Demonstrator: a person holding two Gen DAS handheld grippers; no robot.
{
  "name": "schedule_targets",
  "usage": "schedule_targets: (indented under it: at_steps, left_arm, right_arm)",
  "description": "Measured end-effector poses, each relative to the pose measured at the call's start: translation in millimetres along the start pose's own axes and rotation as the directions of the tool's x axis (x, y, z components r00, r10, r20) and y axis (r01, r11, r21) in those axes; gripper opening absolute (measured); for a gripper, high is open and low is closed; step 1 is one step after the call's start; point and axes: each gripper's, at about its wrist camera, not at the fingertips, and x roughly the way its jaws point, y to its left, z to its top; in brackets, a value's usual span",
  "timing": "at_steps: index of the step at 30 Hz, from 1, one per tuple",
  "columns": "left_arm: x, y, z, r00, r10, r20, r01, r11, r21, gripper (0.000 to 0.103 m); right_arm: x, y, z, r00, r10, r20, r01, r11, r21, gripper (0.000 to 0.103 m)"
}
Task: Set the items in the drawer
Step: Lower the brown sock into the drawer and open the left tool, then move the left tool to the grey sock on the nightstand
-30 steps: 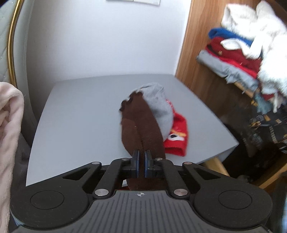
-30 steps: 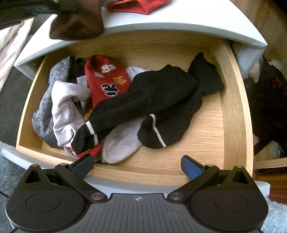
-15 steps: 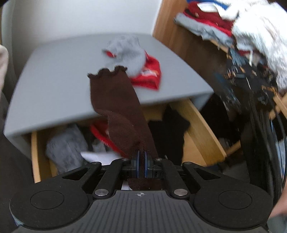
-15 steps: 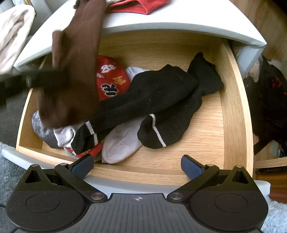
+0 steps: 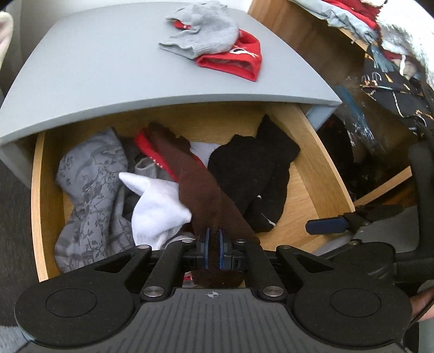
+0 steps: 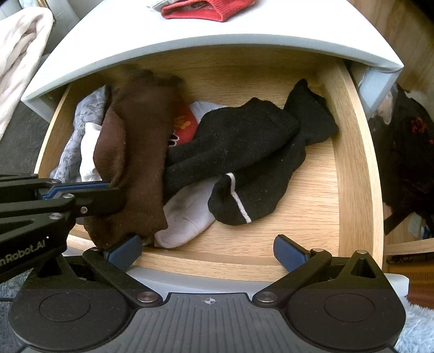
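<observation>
The cabinet has a grey top (image 5: 89,70) with a curved front edge, and under it the wooden drawer (image 6: 352,163) is pulled out. A grey sock (image 5: 206,35) lies on the top, partly over a red sock (image 5: 238,62), both near its back right part. The rest of the top is bare. To the right of the cabinet stands a wooden shelf (image 5: 293,30) with a heap of clothes (image 5: 379,21) on it. At the left, in the right wrist view, a pale cloth (image 6: 19,54) hangs beside the cabinet.

Inside the drawer the left half is full: a patterned grey cloth (image 5: 89,184) against the left wall, white socks (image 5: 160,206) next to it, a red piece under them. Black socks (image 6: 244,152) lie across the middle. The right side of the drawer floor is bare wood up to the right wall, so there is open room there.

The left gripper (image 5: 214,248) has its jaws closed tight on a brown sock (image 6: 135,163), near one end. The sock lies stretched toward the back of the drawer over the red and white pieces, and its far end comes near the back wall.

The right gripper (image 6: 208,247) is just at the front edge of the drawer, jaws wide apart and holding nothing.
</observation>
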Motion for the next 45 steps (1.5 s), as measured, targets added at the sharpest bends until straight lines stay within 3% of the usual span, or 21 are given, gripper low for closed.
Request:
schedule_targets:
  at_steps: [5, 7, 9, 12, 16, 21, 26, 28, 32, 37, 40, 42, 45]
  left_arm:
    - [0.3, -0.2, -4.4, 0.999, 0.027, 0.046, -0.026, 0.999, -0.03, 0.011]
    - [-0.9, 0.9, -6.2, 0.997, 0.037, 0.062, -0.035, 0.998, -0.047, 0.019]
    - [-1.2, 0.1, -7.0, 0.994, 0.076, 0.079, -0.073, 0.996, -0.045, 0.037]
    - [-13.3, 2.2, -2.0, 0.989, 0.084, 0.121, -0.077, 0.995, -0.062, 0.038]
    - [-39.6, 2.3, 13.3, 0.963, 0.065, 0.26, -0.048, 0.996, -0.071, 0.042]
    - [-51.9, -5.9, 49.4, 0.927, 0.075, 0.369, -0.066, 0.997, -0.039, 0.042]
    - [-44.4, -9.2, 95.9, 0.923, 0.053, 0.382, -0.014, 0.994, -0.106, 0.042]
    - [-34.2, -15.6, 115.8, 0.926, 0.059, 0.373, -0.027, 0.995, -0.091, 0.042]
    - [-2.2, -23.2, 142.3, 0.949, 0.113, 0.294, -0.101, 0.993, -0.055, 0.042]
    - [12.0, -16.8, 156.7, 0.953, 0.118, 0.278, -0.093, 0.99, -0.102, 0.042]
    - [20.2, -24.9, 164.3, 0.957, 0.123, 0.264, -0.112, 0.992, -0.058, 0.048]
    - [23.4, -29.8, 167.3, 0.957, 0.126, 0.261, -0.121, 0.992, -0.033, 0.058]
    - [30.4, -31.9, 173.1, 0.963, 0.118, 0.243, -0.112, 0.993, -0.036, 0.06]
  right_arm:
    - [-0.2, -0.4, 0.1, 1.0, 0.0, 0.0, 0.0, 1.0, 0.0, 0.103]
    - [-0.2, -0.6, 0.1, 1.0, 0.0, 0.0, 0.0, 1.0, 0.0, 0.103]
    - [-0.3, -0.8, 0.2, 1.0, 0.0, 0.0, 0.0, 1.0, 0.003, 0.103]
    - [-0.5, -0.1, 0.4, 1.0, -0.001, 0.001, 0.001, 1.0, 0.004, 0.103]
    - [-0.7, 1.0, 0.8, 1.0, -0.004, -0.001, 0.004, 1.0, 0.002, 0.103]
    - [-0.8, 0.1, 1.0, 1.0, -0.002, -0.002, 0.002, 1.0, 0.001, 0.103]
    - [-0.8, 0.3, 1.8, 1.0, -0.004, -0.003, 0.004, 1.0, -0.001, 0.103]
    - [-0.8, 0.2, 1.9, 1.0, -0.004, -0.003, 0.004, 1.0, 0.0, 0.103]
    - [-1.1, 0.2, 1.9, 1.0, -0.004, -0.004, 0.004, 1.0, 0.0, 0.103]
    - [-0.6, 0.0, 1.9, 1.0, -0.005, -0.007, 0.005, 1.0, -0.001, 0.103]
    - [-0.2, 1.6, 2.4, 1.0, -0.006, -0.007, 0.006, 1.0, -0.013, 0.103]
    - [0.0, 1.7, 2.2, 1.0, -0.003, -0.008, 0.003, 1.0, -0.015, 0.103]
    - [1.1, 1.1, 2.1, 1.0, 0.009, -0.012, -0.009, 1.0, -0.01, 0.103]
